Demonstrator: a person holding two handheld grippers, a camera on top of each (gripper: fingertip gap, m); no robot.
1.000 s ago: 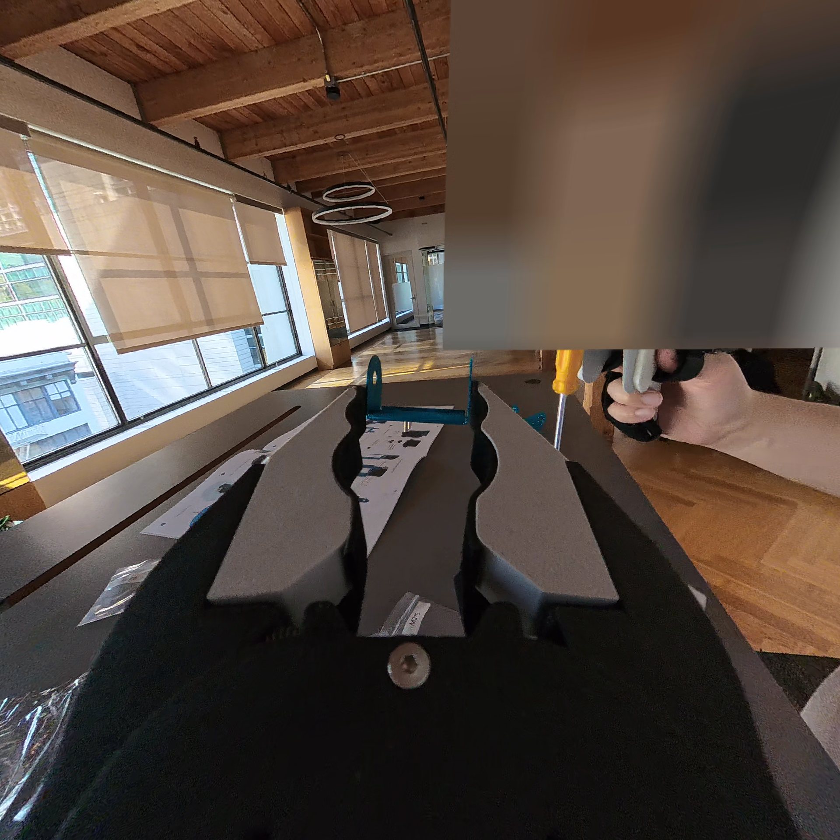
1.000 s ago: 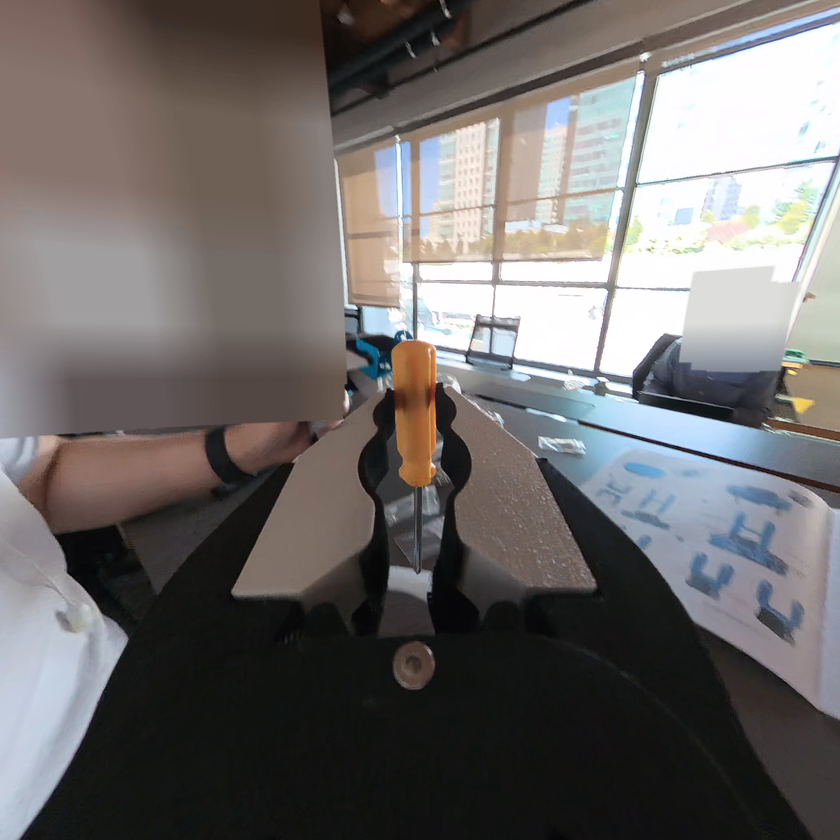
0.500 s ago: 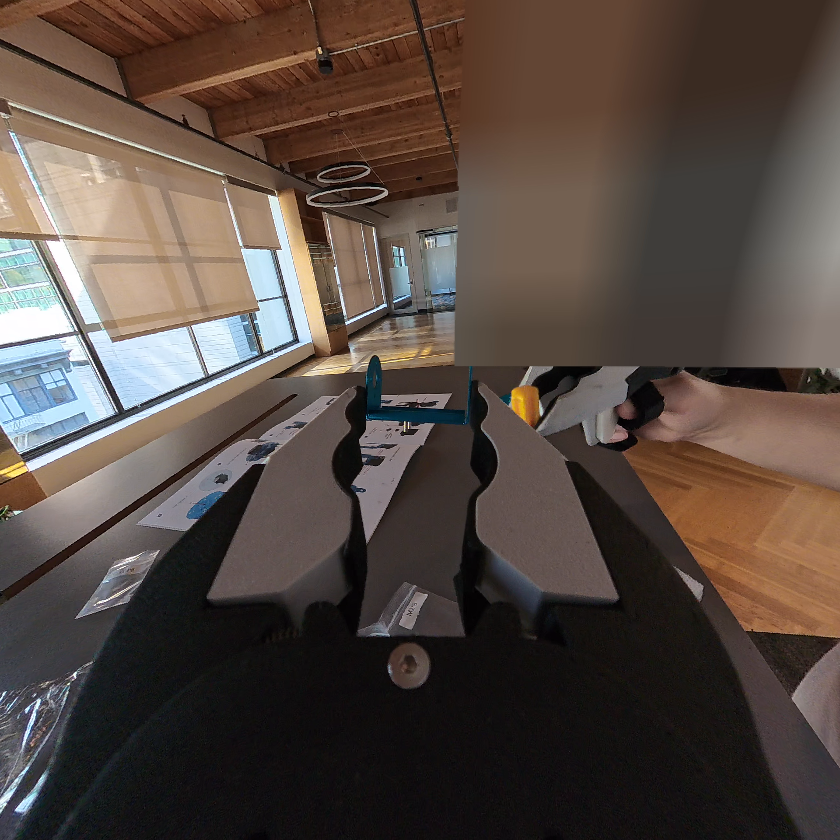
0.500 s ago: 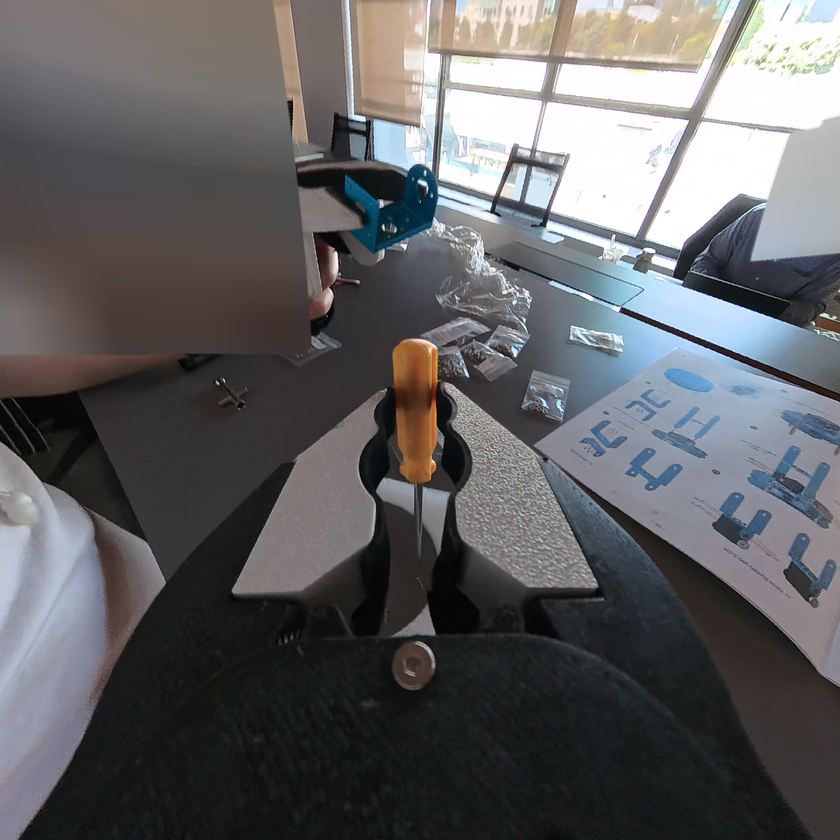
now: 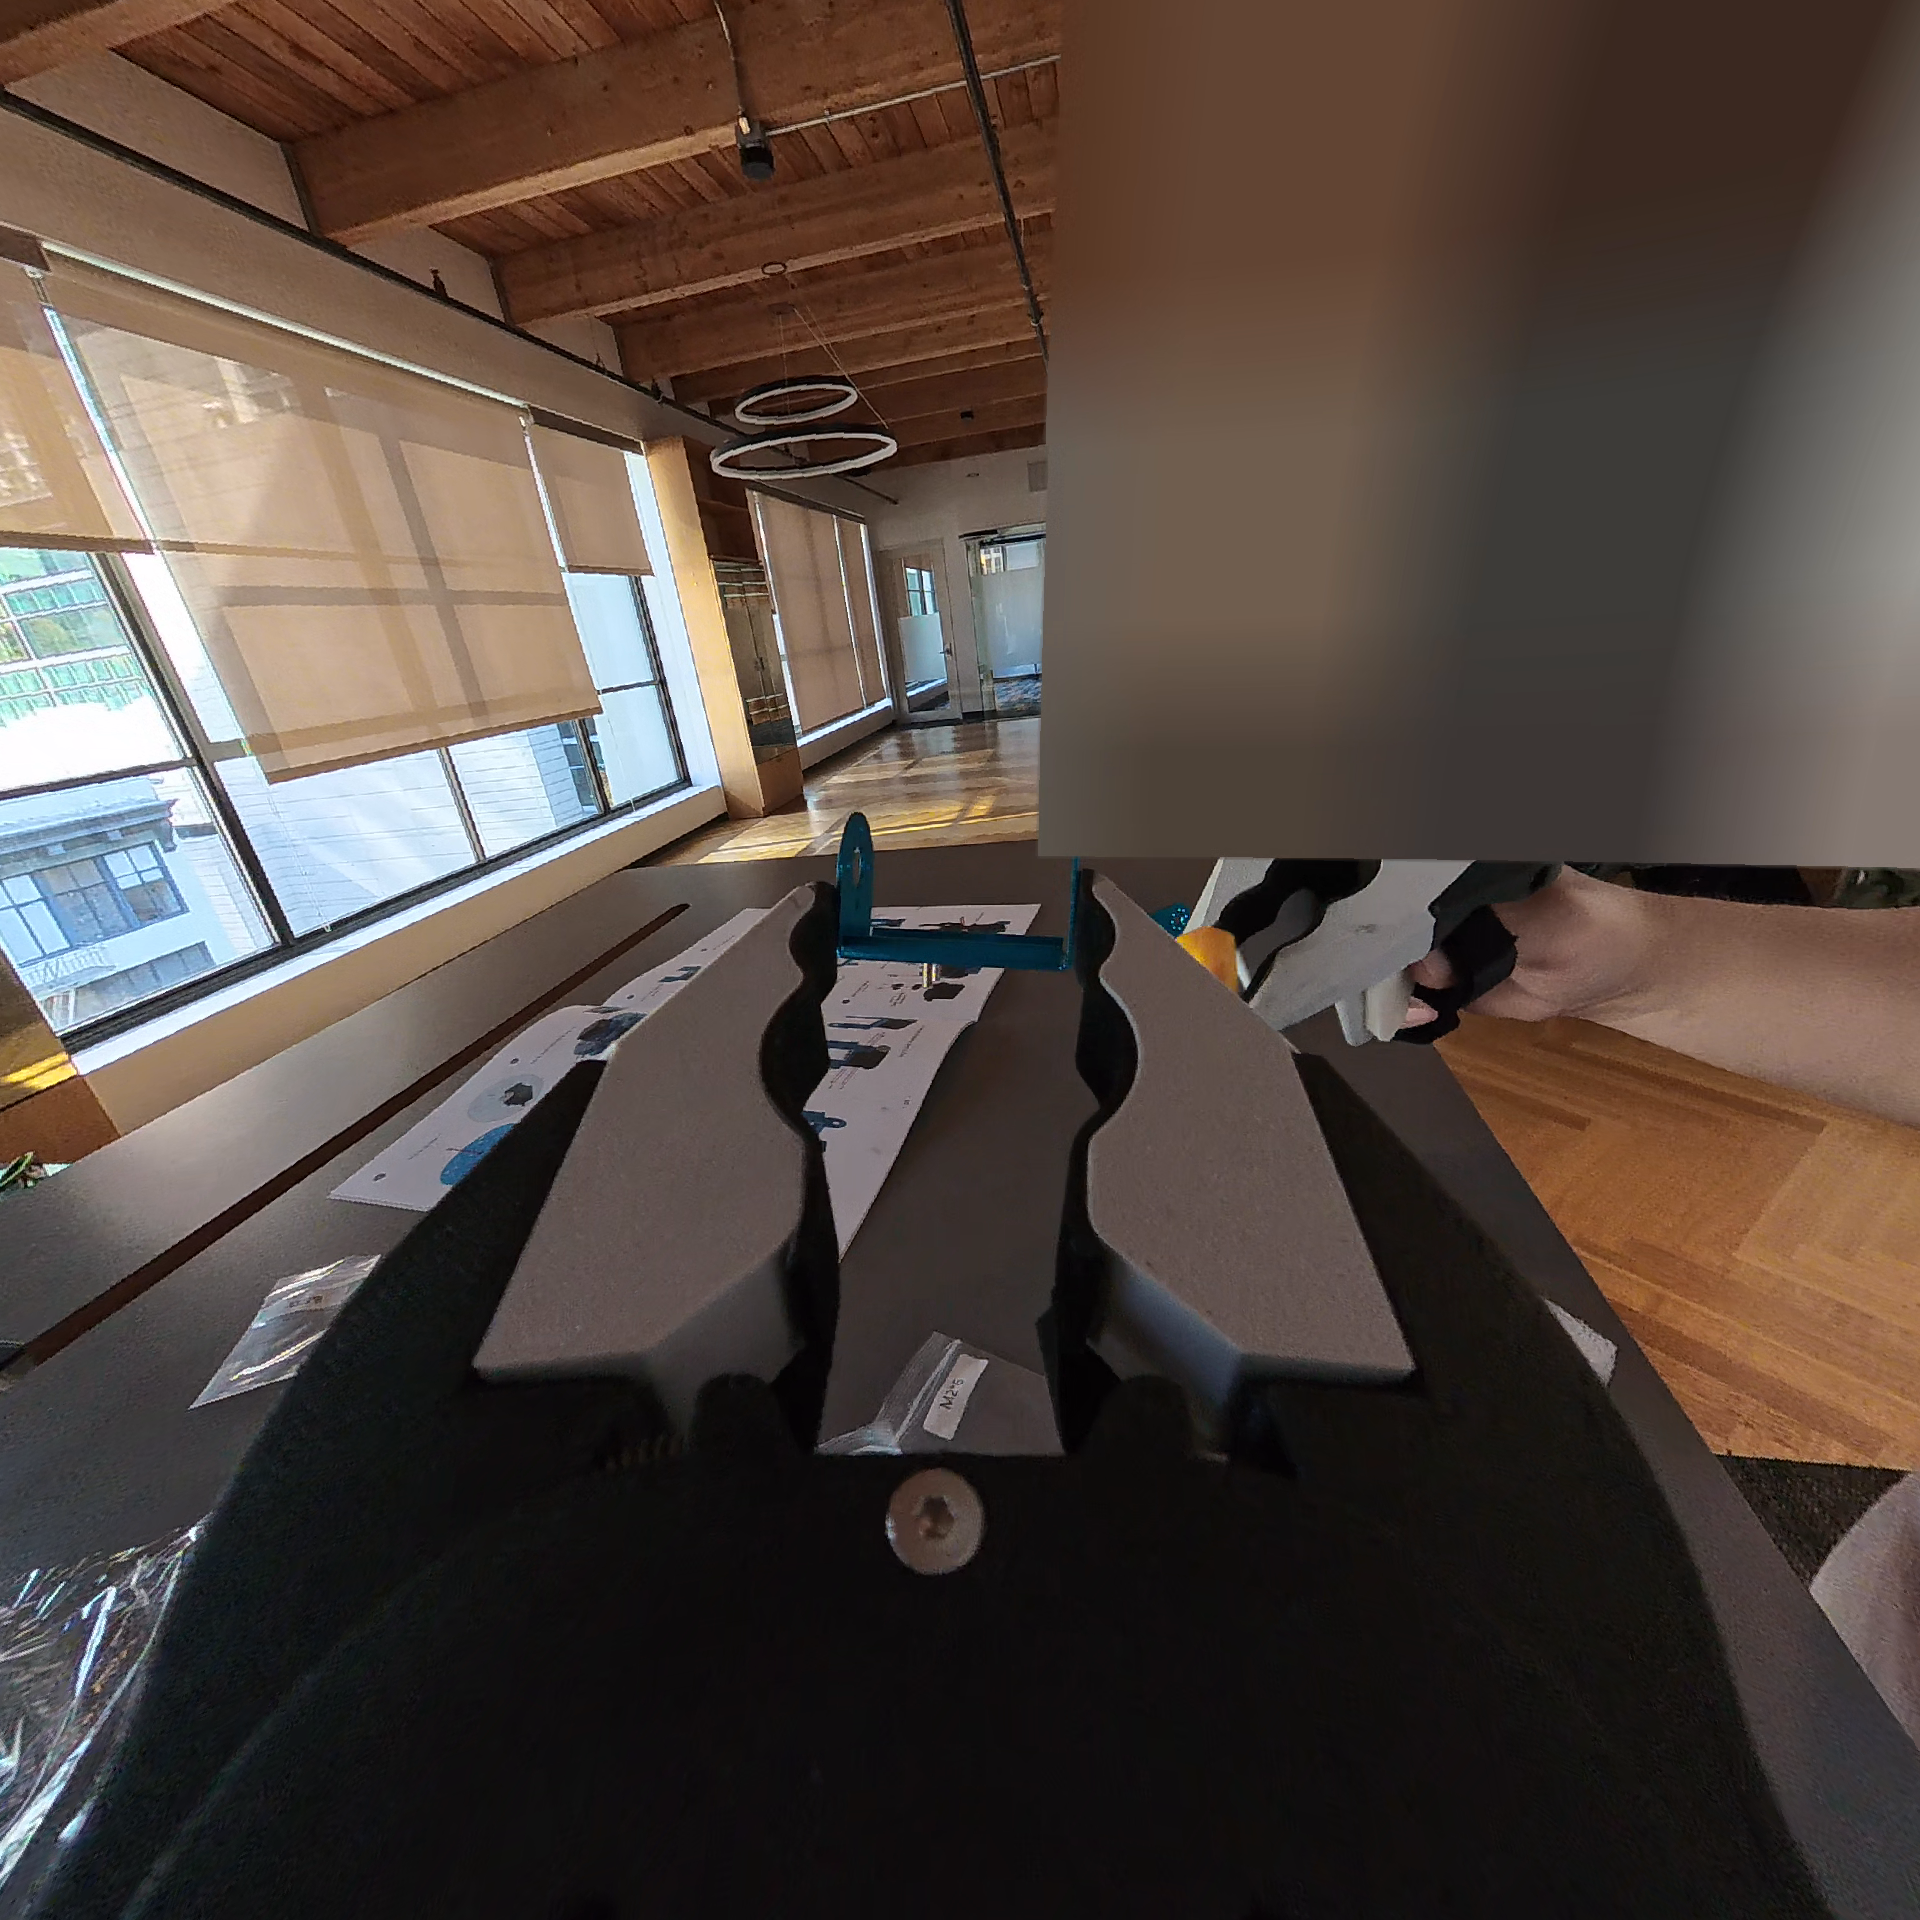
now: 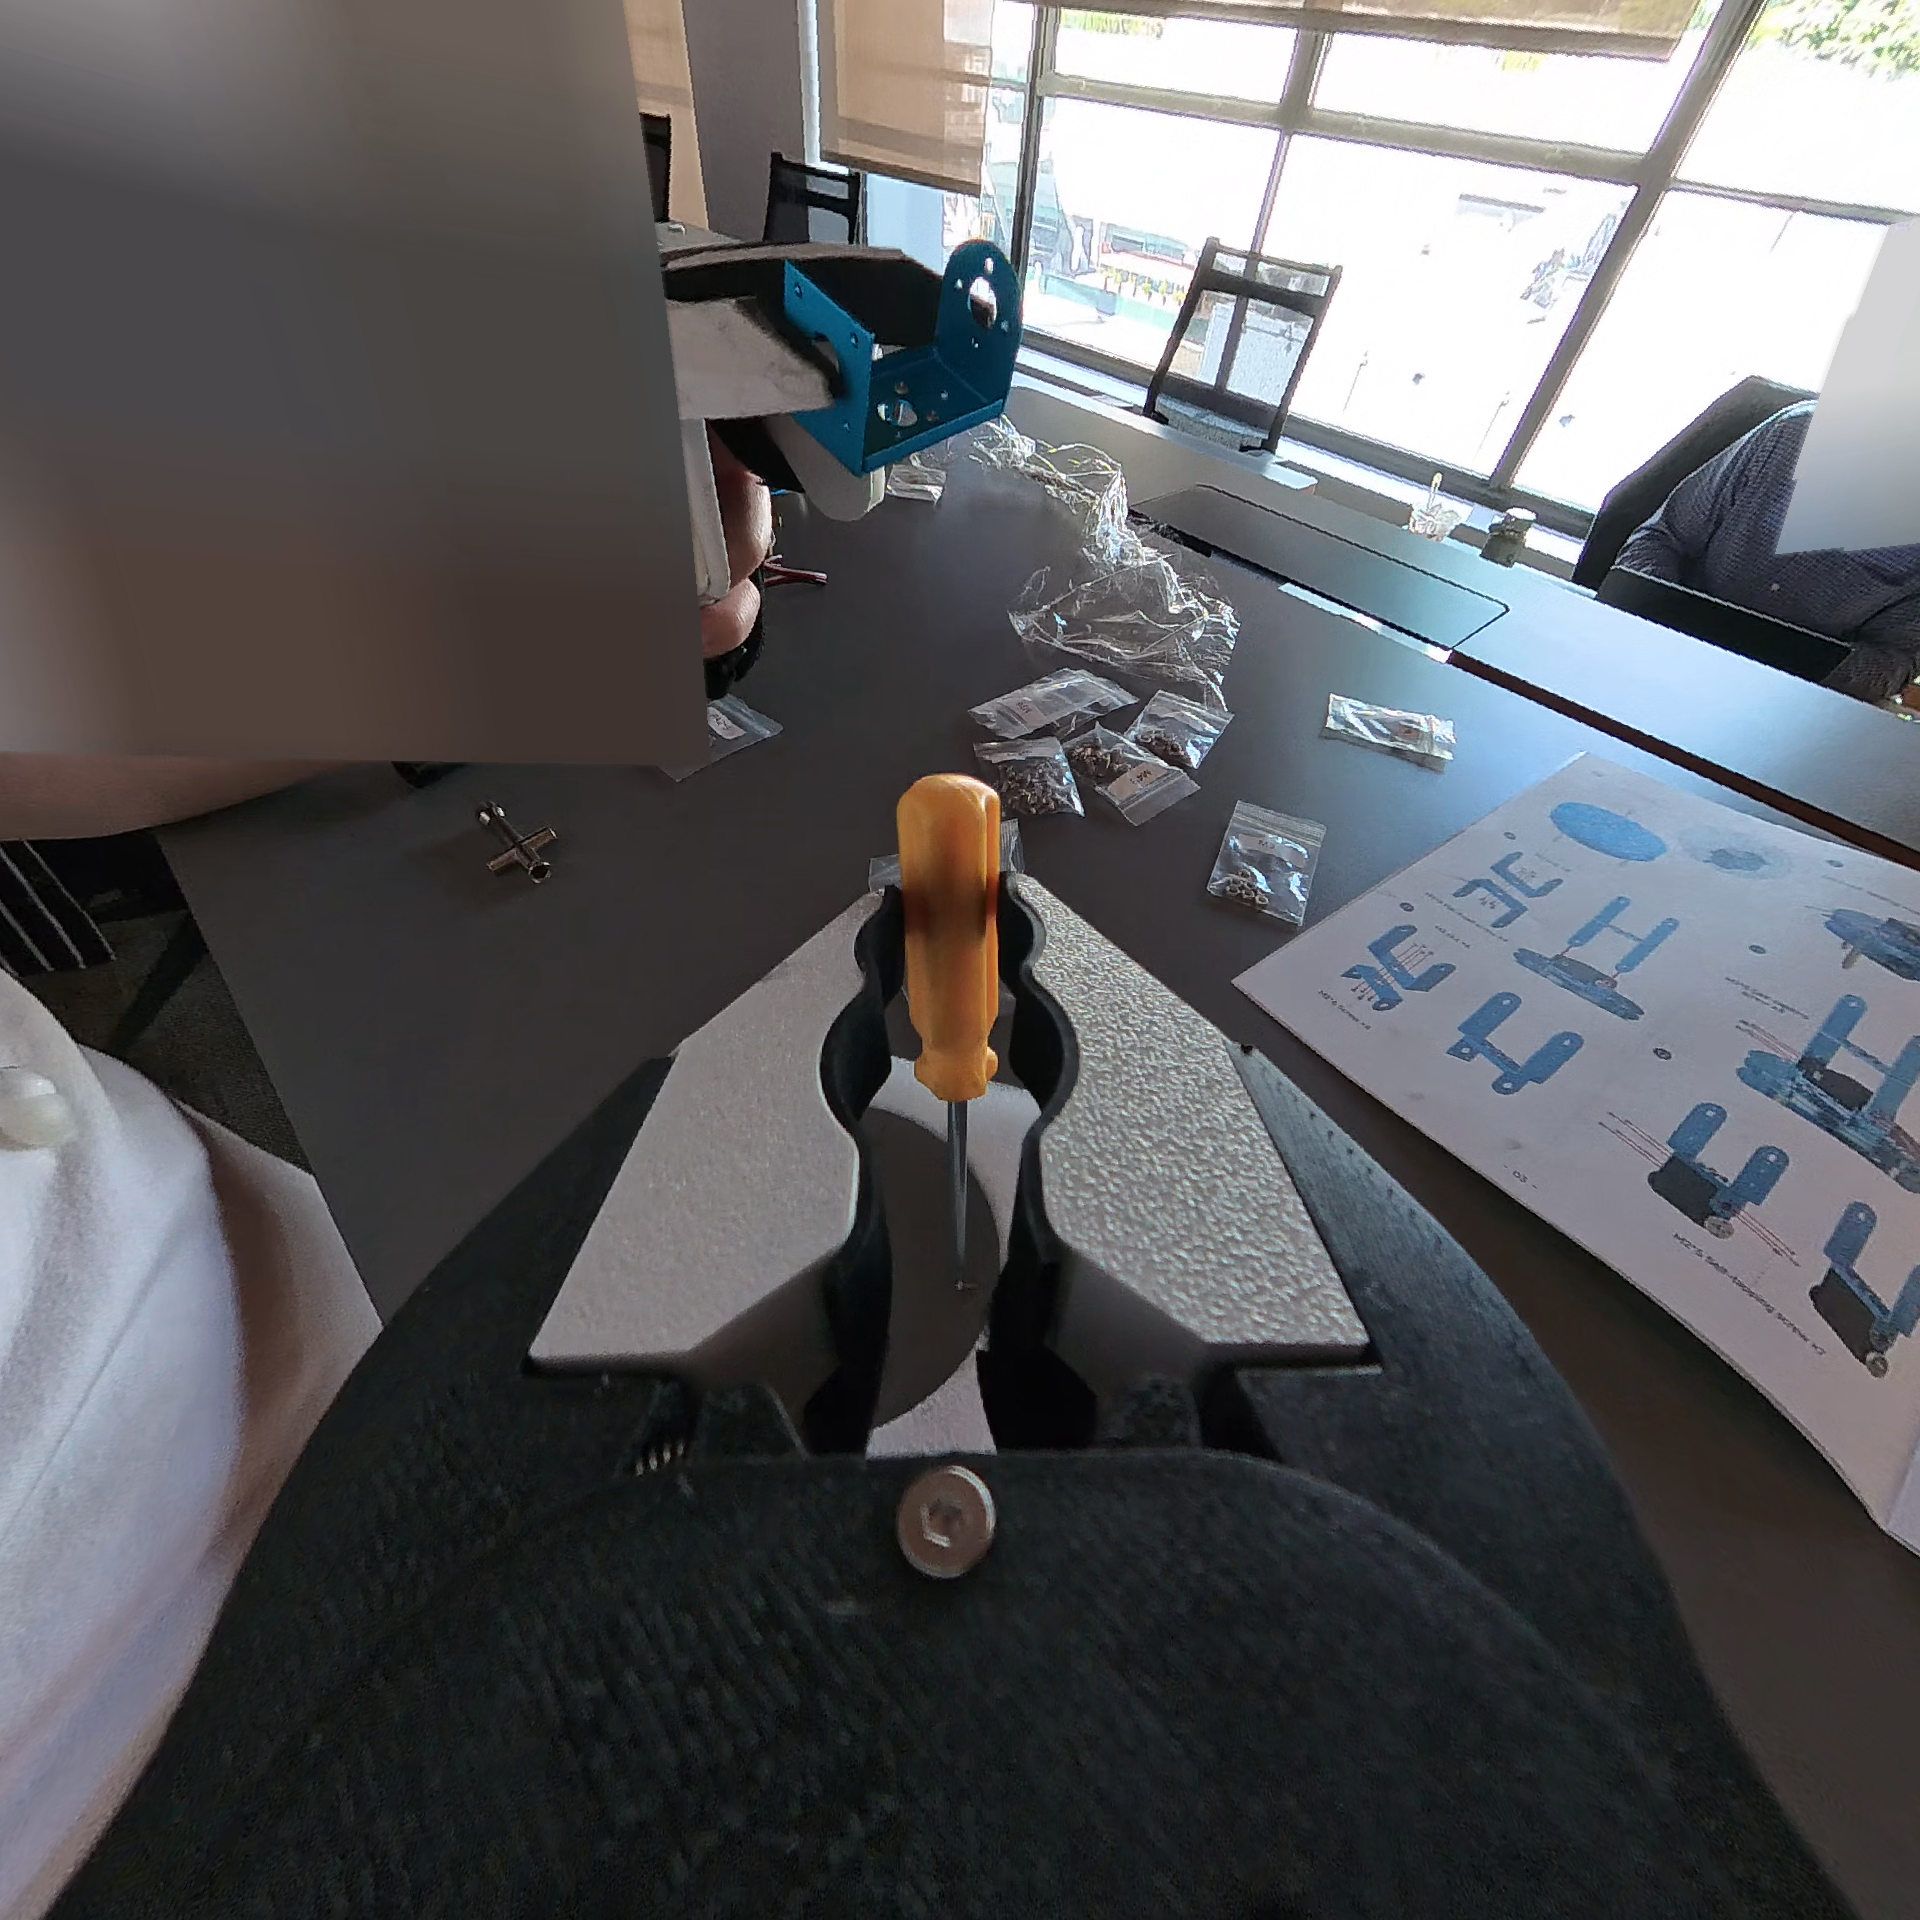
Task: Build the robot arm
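Left hand-held gripper (image 5: 958, 914) clamped on a blue bracket (image 5: 940, 940): thin bent metal, stiff, light, sharp-edged, held by its side flanges above the table (image 5: 312, 1101).
Right hand-held gripper (image 6: 948, 935) clamped on a screwdriver (image 6: 948, 935): smooth orange plastic handle, likely slippery, thin steel shaft.

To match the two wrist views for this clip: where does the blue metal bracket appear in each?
Left wrist view: blue metal bracket sits upper centre, clamped between the left gripper fingers.
Right wrist view: same bracket appears upper left, held above the table by the far gripper.
Shared landmark: the printed instruction sheet lying on the dark table.
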